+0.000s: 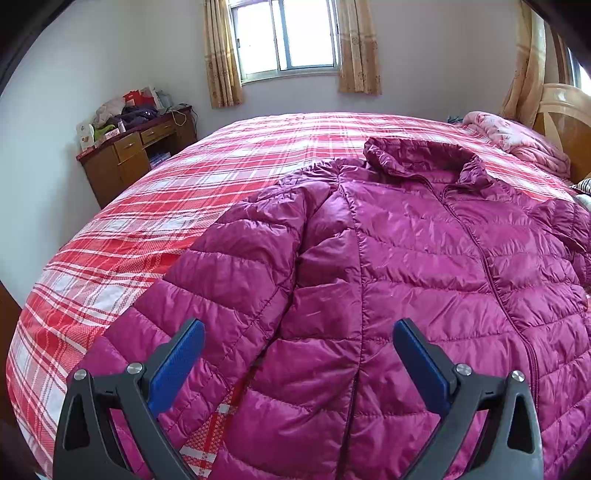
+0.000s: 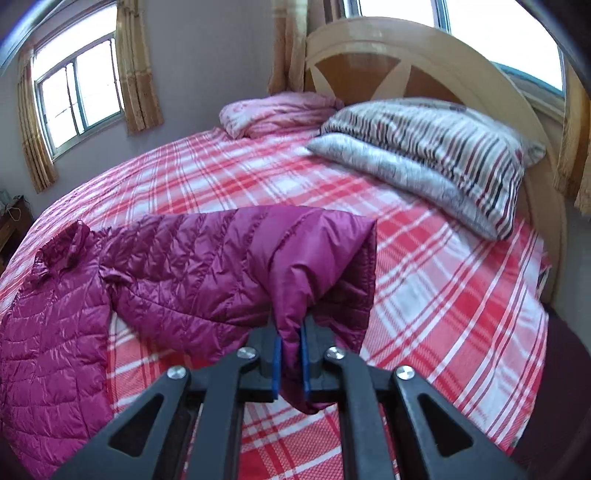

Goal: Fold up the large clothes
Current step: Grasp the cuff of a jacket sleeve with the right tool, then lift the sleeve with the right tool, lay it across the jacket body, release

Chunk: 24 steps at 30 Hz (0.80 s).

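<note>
One magenta puffer jacket [image 1: 406, 258] lies on the plaid bed [image 1: 184, 192], two pillows [image 2: 436, 155] beyond it, left gripper [image 1: 299, 332] spread wide above it, right gripper [image 2: 291, 354] pinching its sleeve [image 2: 295, 266].

A: Where's the light from?
B: Daylight through the blown-out sliding glass window [image 1: 282, 35] between tan curtains; soft, even, hardly any shadows.
A: Glare?
B: A sheen on the glossy magenta quilted puffer jacket [image 1: 406, 266].
A: Sharpness?
B: The striped pillow [image 2: 436, 147] in the right wrist view is smeared. Fisheye bends the red plaid bed [image 1: 147, 206]; corners go black.
</note>
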Motion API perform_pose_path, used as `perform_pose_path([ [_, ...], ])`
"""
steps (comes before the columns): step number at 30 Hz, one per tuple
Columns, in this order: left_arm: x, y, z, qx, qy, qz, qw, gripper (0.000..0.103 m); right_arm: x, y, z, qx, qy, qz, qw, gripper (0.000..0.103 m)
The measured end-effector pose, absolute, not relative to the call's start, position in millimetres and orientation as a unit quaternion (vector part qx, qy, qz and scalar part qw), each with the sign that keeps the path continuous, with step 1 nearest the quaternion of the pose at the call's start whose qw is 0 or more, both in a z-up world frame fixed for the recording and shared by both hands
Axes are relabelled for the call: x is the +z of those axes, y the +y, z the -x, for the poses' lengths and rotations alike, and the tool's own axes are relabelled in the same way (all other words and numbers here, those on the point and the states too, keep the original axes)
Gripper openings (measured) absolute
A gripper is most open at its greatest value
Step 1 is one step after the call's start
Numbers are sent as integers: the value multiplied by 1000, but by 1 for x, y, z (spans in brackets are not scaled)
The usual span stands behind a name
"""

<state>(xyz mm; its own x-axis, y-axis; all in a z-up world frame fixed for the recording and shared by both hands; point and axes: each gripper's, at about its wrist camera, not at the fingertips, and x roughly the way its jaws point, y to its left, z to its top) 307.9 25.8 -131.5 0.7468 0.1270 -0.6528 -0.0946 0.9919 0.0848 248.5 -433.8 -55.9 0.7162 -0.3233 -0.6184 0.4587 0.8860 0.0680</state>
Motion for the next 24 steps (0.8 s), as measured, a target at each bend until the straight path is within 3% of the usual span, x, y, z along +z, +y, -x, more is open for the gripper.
perform_pose_path([
  [10,-121,32,-306,54,346,-17,937,102,18,-303,-265,-146,201,80,965,9],
  [24,-114,53,-307,58,344,-10,937,102,-8,-171,-296,-22,200,178,963,9],
])
